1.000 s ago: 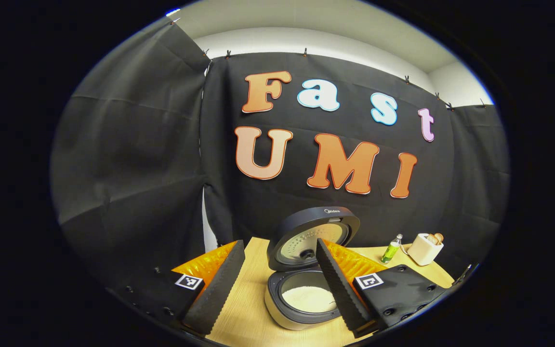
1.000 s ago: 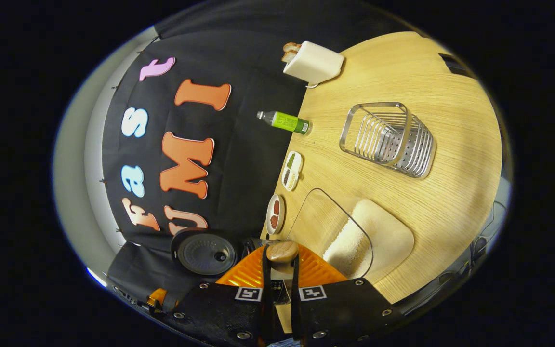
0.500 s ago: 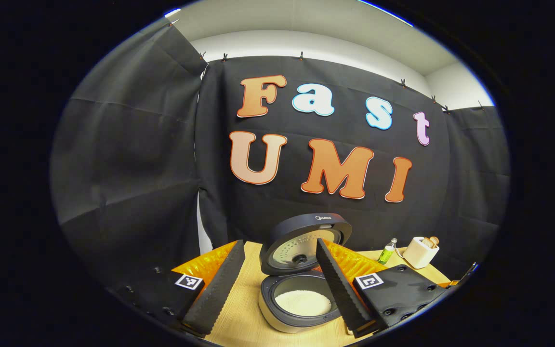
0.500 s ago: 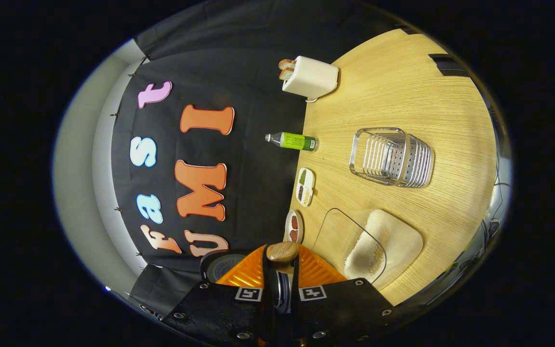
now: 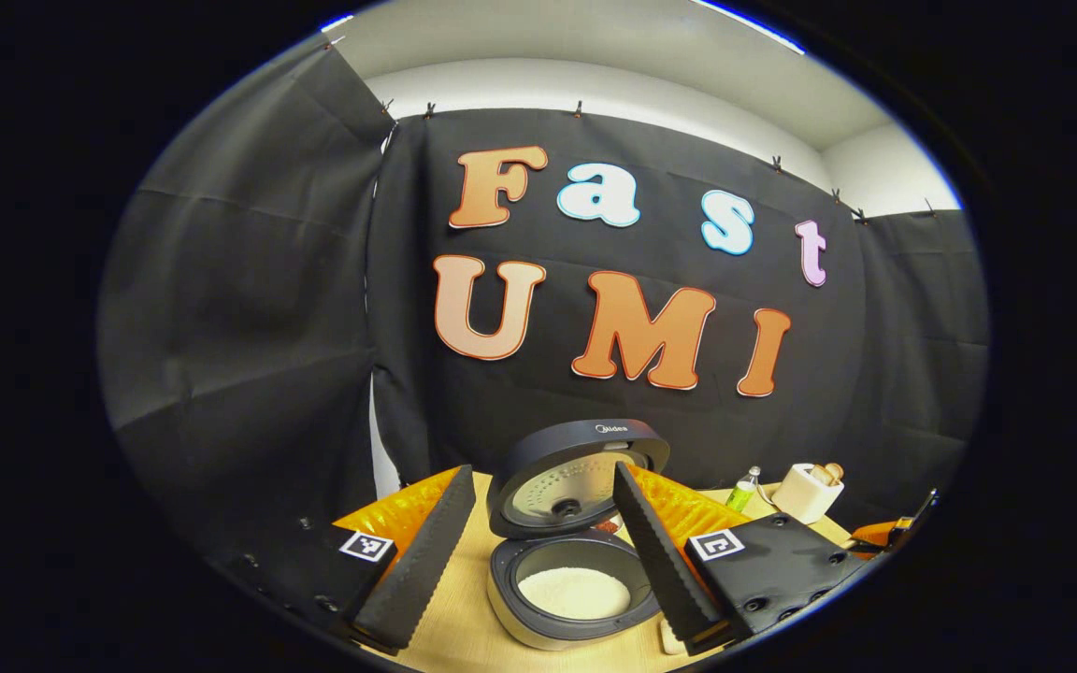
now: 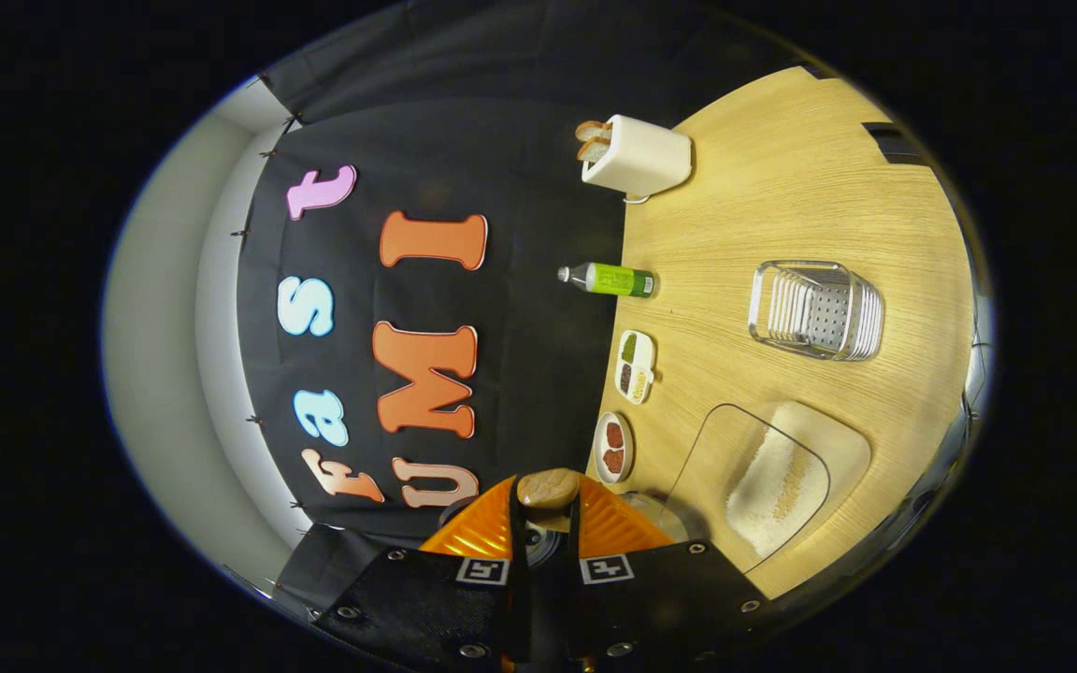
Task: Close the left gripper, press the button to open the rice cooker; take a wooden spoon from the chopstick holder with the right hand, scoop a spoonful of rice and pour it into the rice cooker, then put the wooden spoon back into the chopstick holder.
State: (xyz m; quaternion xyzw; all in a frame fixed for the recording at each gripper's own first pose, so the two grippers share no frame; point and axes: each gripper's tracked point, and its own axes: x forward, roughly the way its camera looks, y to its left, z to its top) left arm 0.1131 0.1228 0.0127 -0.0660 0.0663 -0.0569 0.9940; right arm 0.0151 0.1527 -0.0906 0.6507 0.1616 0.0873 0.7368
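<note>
I'm seeing a pale wood-grain table [image 6: 782, 215] looking smooth and matt. At frame right, the chopstick holder [image 6: 816, 309] is gleaming as slotted, polished metal. The rice cooker [image 5: 571, 533] at lower centre is showing dark matt plastic, while my left gripper [image 5: 543, 547] is showing ribbed black pads.

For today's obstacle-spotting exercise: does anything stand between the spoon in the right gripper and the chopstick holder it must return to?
Nothing visible does. The wooden spoon is clamped in the right gripper; the wire chopstick holder stands alone on the table, its opening unobstructed.
</note>
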